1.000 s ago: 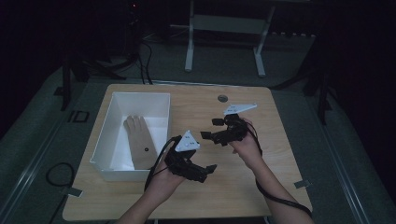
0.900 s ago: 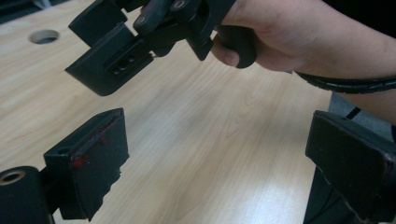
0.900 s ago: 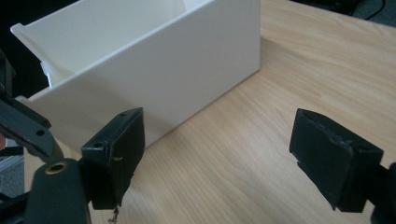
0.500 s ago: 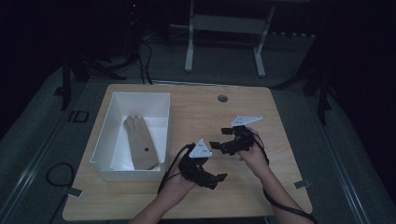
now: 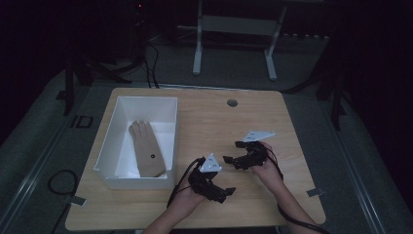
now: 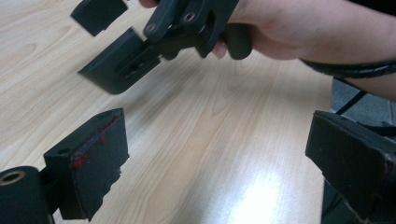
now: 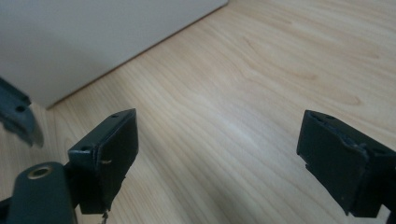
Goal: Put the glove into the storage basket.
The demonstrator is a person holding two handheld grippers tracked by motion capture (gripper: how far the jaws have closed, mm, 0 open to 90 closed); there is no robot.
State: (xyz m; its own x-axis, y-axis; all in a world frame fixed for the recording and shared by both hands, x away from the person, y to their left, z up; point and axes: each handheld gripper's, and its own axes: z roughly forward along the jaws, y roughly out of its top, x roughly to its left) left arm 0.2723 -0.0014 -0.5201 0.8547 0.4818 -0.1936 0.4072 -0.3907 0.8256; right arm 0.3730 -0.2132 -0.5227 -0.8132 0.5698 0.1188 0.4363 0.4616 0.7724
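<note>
Wooden table (image 5: 204, 122), dark room. Left gripper (image 5: 221, 191) and right gripper (image 5: 233, 159) low over bare wood, jaws wide, nothing between them. Glove (image 5: 146, 148) lies flat in white bin (image 5: 109, 151), well apart.

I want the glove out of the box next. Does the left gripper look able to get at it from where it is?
Probably yes. The left gripper is open and empty beside the white box, which has no lid, and the tan glove lies flat and uncovered. It would only need to lift over the near wall.

Dim high view; gripper views bright, with tabletop (image 6: 261, 186) glare.
</note>
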